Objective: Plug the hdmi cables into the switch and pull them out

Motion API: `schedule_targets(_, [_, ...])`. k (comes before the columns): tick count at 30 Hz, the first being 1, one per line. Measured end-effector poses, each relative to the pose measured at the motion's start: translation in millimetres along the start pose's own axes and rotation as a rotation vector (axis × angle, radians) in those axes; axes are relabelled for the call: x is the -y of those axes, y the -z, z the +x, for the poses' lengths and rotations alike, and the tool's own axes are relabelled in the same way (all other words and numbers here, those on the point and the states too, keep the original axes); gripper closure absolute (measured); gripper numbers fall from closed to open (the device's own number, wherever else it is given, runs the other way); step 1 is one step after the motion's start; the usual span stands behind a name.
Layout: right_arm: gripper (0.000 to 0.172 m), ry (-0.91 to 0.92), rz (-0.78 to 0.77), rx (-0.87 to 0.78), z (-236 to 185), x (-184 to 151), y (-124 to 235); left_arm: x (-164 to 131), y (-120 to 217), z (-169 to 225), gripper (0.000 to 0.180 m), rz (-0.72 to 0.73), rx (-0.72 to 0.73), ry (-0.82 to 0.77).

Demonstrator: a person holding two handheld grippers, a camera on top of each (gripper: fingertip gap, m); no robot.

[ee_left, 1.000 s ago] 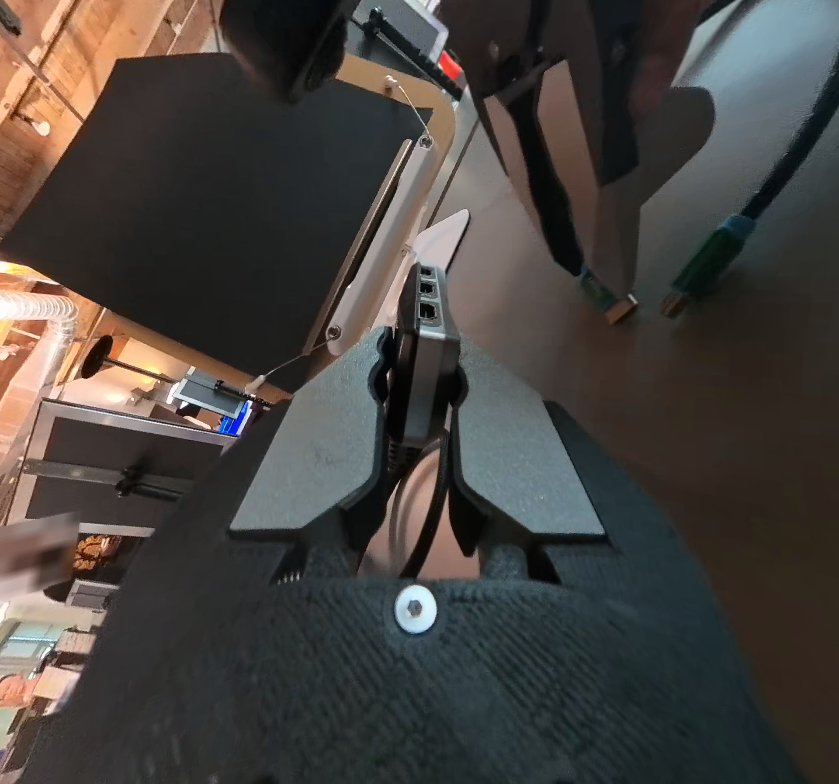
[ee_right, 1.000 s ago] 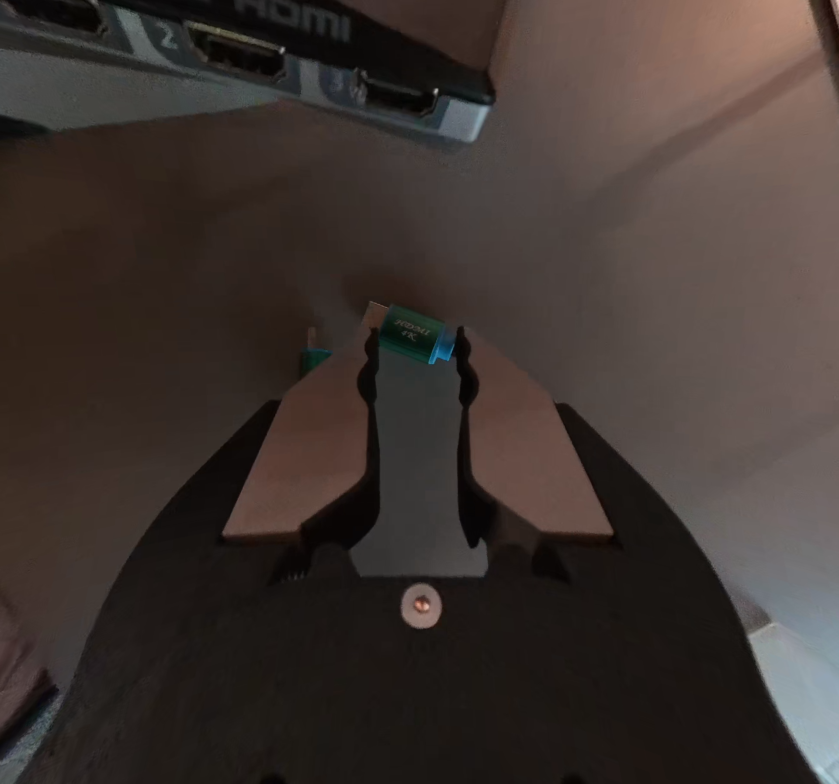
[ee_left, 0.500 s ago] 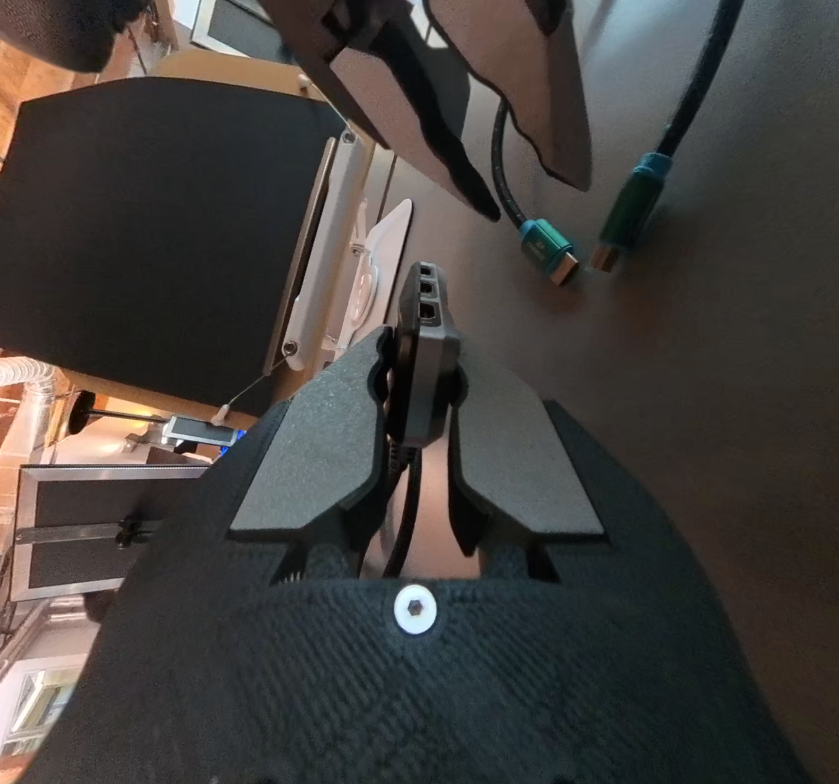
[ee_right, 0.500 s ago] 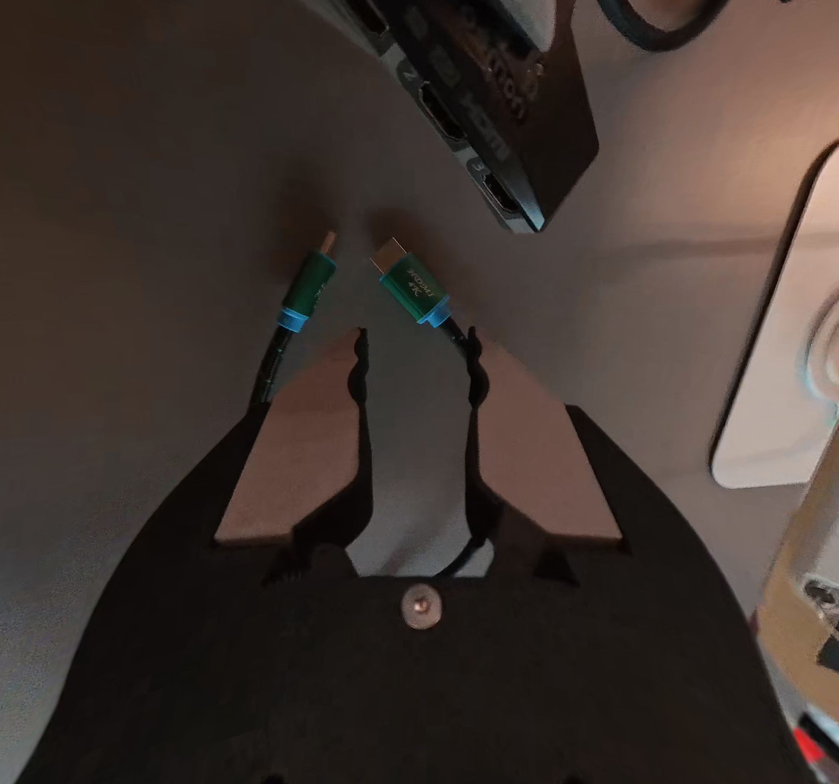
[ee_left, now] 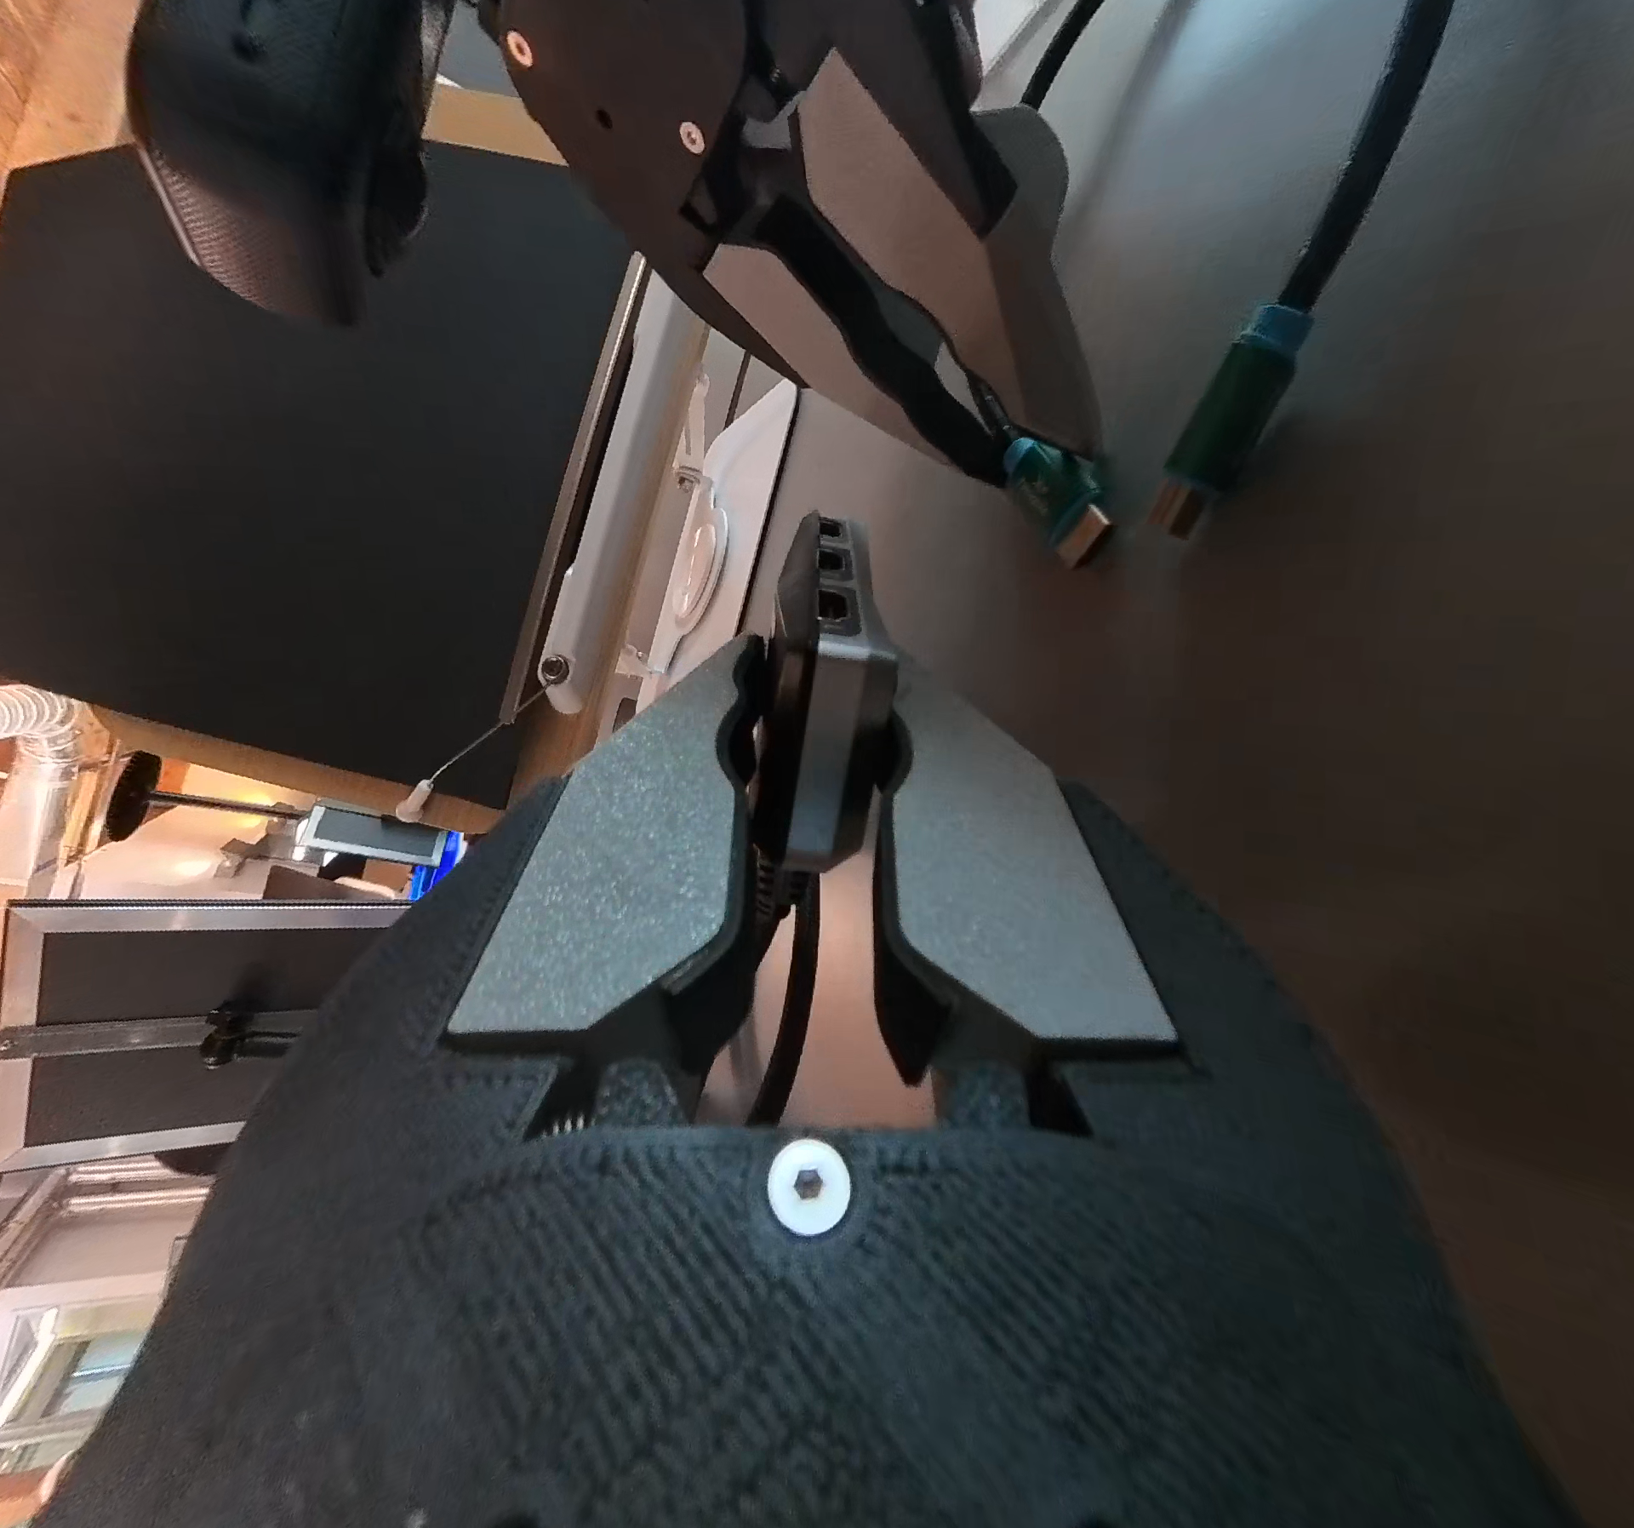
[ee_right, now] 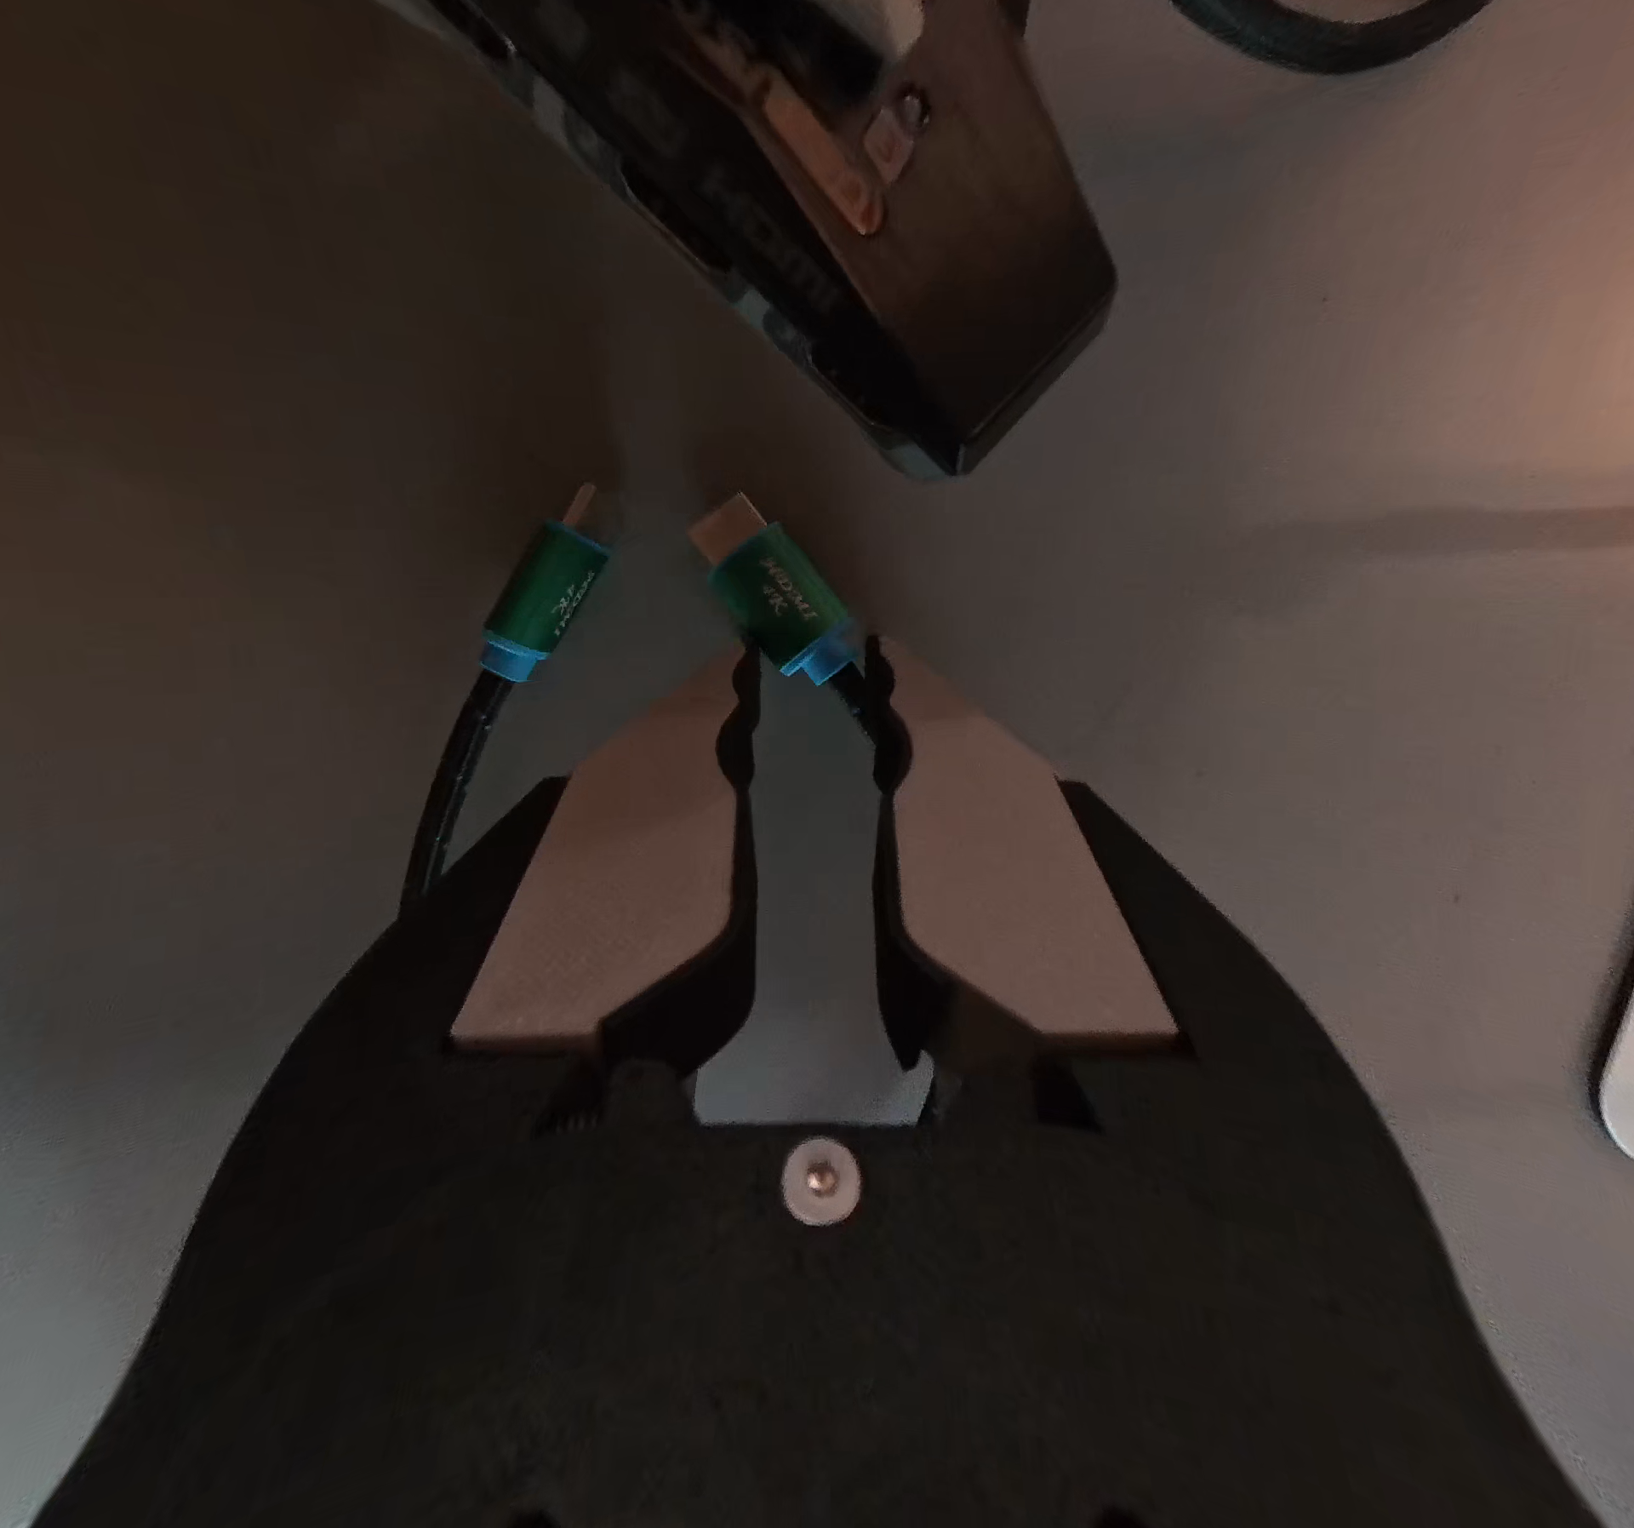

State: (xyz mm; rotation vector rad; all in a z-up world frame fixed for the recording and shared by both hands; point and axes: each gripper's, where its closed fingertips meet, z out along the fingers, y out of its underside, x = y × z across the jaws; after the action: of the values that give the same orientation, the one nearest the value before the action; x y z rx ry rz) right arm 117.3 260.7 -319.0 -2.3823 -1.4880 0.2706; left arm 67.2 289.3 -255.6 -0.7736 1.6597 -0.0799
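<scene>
Right now we hold the switch (ee_left: 831, 743) tight in our left tool (ee_left: 818, 676), with both pads pressing its flat sides, up off the bench (ee_right: 1238, 601). Our right tool (ee_right: 812, 663) is the nearer one to the green plug (ee_right: 769, 592). The plug lies at 12 o'clock from that tool, and its long side points to about 11 o'clock. The tool's two fingers stand on each side of the plug's blue back end, but we cannot tell if they squeeze it yet. The switch sits farther off at 1 o'clock, so we think the plug must turn to face it. A second plug (ee_right: 548, 592) lies free at 10 o'clock. Only the left view shows the three holes (ee_left: 836, 601) in the switch. Only the right view shows the plug between the fingers.
</scene>
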Motion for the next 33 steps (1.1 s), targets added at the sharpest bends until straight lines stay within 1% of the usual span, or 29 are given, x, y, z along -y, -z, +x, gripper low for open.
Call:
schedule_targets(2, [0.153, -0.045, -0.027, -0.030, 4.4, -2.3, 0.7, -1.2, -1.3, -0.4, 0.159, -0.012, 0.008, -0.006])
schedule_targets(4, [0.155, -0.112, -0.059, -0.097, 14.0, -5.9, 3.3, -3.2, -2.4, -4.3, 0.160, -0.031, 0.035, -0.015])
schedule_targets(8, [0.156, -0.304, 0.009, -0.240, 27.1, -0.3, 9.3, -9.2, -3.6, -11.4, 0.160, -0.086, 0.096, -0.066])
schedule_targets(10, [0.156, -0.375, 0.094, -0.315, 28.7, 5.5, 14.8, -11.4, -4.3, -12.5, 0.161, -0.109, 0.118, -0.101])
schedule_targets(13, [0.157, -0.490, 0.271, -0.356, 24.7, 14.8, 24.1, -14.3, -7.0, -12.8, 0.161, -0.148, 0.144, -0.154])
schedule_targets(17, [0.157, -0.593, 0.421, -0.405, 23.6, 10.8, 32.3, -14.5, -9.5, -14.8, 0.161, -0.183, 0.186, -0.207])
schedule_targets(19, [0.157, -0.612, 0.459, -0.413, 22.1, 8.6, 35.9, -12.6, -10.1, -15.4, 0.161, -0.178, 0.199, -0.219])
schedule_targets(21, [0.157, -0.590, 0.505, -0.433, 20.3, 12.7, 44.4, -12.4, -11.6, -13.5, 0.161, -0.179, 0.197, -0.235])
schedule_targets(24, [0.157, -0.578, 0.534, -0.450, 17.8, 13.5, 50.1, -12.3, -13.2, -10.8, 0.161, -0.188, 0.195, -0.262])
schedule_targets(27, [0.157, -0.588, 0.532, -0.429, 16.0, 13.2, 46.5, -9.0, -13.1, -10.2, 0.161, -0.187, 0.206, -0.290])
schedule_targets(33, [0.158, -0.567, 0.523, -0.457, 14.6, 15.8, 49.3, -5.9, -14.8, -7.4, 0.161, -0.206, 0.223, -0.361])
